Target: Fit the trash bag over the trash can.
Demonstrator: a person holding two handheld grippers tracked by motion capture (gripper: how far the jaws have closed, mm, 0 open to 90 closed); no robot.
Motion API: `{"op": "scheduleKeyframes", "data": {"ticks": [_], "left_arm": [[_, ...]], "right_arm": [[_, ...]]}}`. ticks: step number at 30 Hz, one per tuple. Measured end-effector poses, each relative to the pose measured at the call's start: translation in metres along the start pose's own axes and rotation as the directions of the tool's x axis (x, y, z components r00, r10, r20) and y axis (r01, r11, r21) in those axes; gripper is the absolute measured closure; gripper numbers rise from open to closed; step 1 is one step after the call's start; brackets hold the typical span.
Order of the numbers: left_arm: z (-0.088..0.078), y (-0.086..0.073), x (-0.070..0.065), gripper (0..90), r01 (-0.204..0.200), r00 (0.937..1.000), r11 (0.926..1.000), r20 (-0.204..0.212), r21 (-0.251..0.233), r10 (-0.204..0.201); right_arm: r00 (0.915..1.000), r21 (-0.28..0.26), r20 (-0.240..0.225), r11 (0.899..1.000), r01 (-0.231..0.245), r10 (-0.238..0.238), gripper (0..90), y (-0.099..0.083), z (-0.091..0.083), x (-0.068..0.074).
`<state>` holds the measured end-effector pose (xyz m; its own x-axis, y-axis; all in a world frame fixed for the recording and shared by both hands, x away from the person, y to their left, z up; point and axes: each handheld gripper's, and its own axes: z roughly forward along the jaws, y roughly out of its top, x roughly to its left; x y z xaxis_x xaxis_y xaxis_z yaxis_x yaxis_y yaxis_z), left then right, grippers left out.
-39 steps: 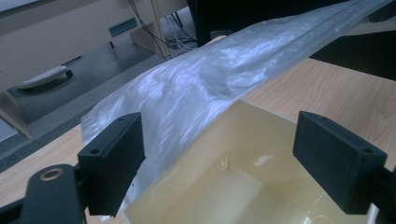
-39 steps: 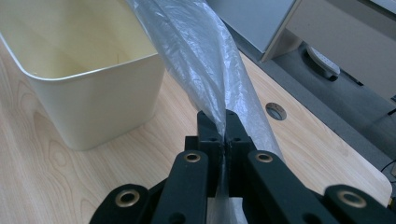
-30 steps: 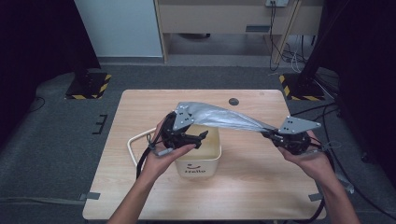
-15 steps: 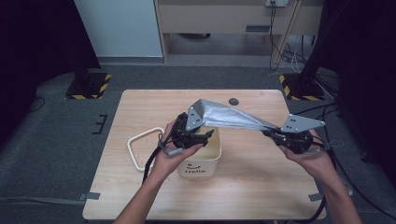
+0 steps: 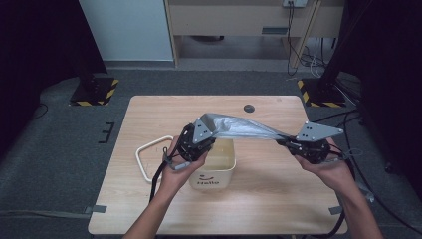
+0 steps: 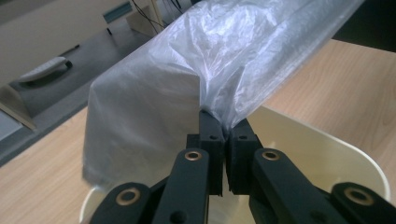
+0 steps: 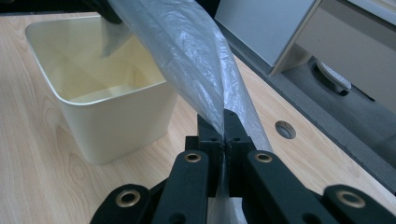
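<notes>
A thin grey-clear plastic bag (image 5: 244,128) hangs stretched between both grippers above a cream bin (image 5: 219,172) marked "Hello". My left gripper (image 5: 210,137) sits over the bin's left rim. Its jaws have just been closing and now pinch a gathered fold of the bag (image 6: 187,70), as the left gripper (image 6: 226,135) shows in its own view. To the right of the bin, my right gripper (image 5: 286,142) is shut on the bag's other end. In the right gripper view, the film (image 7: 187,51) runs from the right gripper (image 7: 223,133) up over the open bin (image 7: 93,116).
A white loop-shaped frame (image 5: 144,160) lies on the wooden table (image 5: 149,114) left of the bin. A round dark hole (image 5: 249,108) sits near the table's far edge. Cables trail from both grippers off the near side.
The left gripper's jaws went from open to shut on the bag's left end, and it shifted slightly right over the bin. The right gripper kept still.
</notes>
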<state>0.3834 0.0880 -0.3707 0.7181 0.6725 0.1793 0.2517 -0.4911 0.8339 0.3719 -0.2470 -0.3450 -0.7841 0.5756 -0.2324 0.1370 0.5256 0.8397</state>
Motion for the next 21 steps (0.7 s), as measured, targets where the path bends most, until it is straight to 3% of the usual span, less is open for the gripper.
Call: {"op": "scheduleKeyframes", "data": {"ticks": [13,21], "left_arm": [[-0.004,-0.02,-0.009,89.6,-0.02,0.998,0.9986,0.061,0.049,0.017],[-0.001,-0.027,-0.012,89.9,-0.03,0.9968,0.9964,0.076,0.079,0.024]], "right_arm": [[1.0,-0.01,0.001,1.0,0.001,-0.001,89.4,0.006,0.005,0.002],[0.9991,-0.049,0.019,0.998,-0.038,0.039,89.6,0.018,0.012,0.002]]}}
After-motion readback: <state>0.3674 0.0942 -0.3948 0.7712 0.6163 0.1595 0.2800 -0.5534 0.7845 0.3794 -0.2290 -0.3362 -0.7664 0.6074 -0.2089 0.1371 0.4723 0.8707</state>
